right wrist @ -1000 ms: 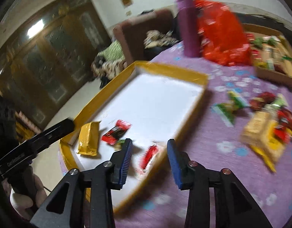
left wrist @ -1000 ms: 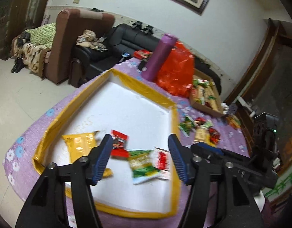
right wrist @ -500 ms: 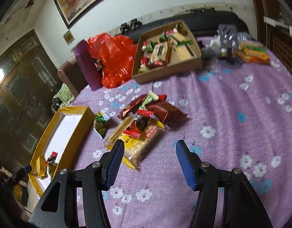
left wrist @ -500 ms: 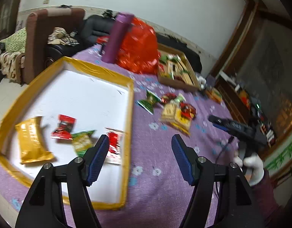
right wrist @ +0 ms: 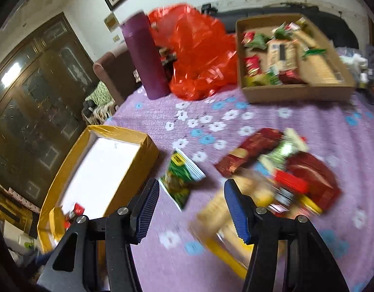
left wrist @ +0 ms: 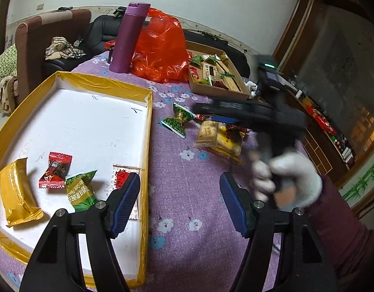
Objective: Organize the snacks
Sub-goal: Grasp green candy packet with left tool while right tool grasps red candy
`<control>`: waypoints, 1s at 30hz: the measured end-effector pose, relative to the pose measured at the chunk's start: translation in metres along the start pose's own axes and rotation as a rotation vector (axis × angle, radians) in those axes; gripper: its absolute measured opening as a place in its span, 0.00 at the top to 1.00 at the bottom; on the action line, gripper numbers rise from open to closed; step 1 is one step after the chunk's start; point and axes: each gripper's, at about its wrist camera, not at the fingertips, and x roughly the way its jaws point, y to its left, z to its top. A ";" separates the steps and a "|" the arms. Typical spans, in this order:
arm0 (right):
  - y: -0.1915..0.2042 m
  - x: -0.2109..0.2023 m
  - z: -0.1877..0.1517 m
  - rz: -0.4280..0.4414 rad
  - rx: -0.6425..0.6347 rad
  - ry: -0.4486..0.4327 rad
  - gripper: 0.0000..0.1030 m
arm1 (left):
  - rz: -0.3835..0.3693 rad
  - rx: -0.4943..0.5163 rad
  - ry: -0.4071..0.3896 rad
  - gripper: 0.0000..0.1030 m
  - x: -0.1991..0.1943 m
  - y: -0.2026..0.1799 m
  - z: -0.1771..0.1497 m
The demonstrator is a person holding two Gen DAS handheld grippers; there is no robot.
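A yellow-rimmed white tray [left wrist: 148,131] [right wrist: 138,141] holds a gold packet [left wrist: 15,192], a red candy [left wrist: 54,170], a green packet [left wrist: 80,189] and a red-and-white packet [left wrist: 123,172]. A loose snack pile [left wrist: 221,133] [right wrist: 279,175] and a green packet [left wrist: 178,120] [right wrist: 182,177] lie on the purple cloth. My left gripper [left wrist: 179,202] is open and empty, above the tray's right rim. My right gripper [right wrist: 190,209] is open and empty, low over the cloth between the green packet and the pile; it also shows in the left wrist view [left wrist: 211,112], hovering over the pile.
A purple bottle [left wrist: 129,36] [right wrist: 144,56] and a red plastic bag [left wrist: 160,48] [right wrist: 199,58] stand at the back. A cardboard box [left wrist: 240,92] [right wrist: 296,95] with several snacks sits at the back right. Sofas stand beyond the table.
My right gripper swung from over the tray to the loose pile and came down close to it. My left gripper drifted right, off the tray toward the cloth. Both stayed open.
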 end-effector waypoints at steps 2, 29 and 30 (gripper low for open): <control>0.007 0.021 0.005 -0.022 -0.004 0.034 0.45 | -0.006 0.000 -0.004 0.35 -0.003 0.004 0.000; -0.095 -0.098 -0.062 0.083 0.124 -0.003 0.58 | -0.059 0.090 0.060 0.35 0.014 -0.039 -0.010; -0.099 -0.095 -0.059 0.078 0.143 -0.014 0.58 | -0.057 0.101 0.069 0.35 0.018 -0.042 -0.012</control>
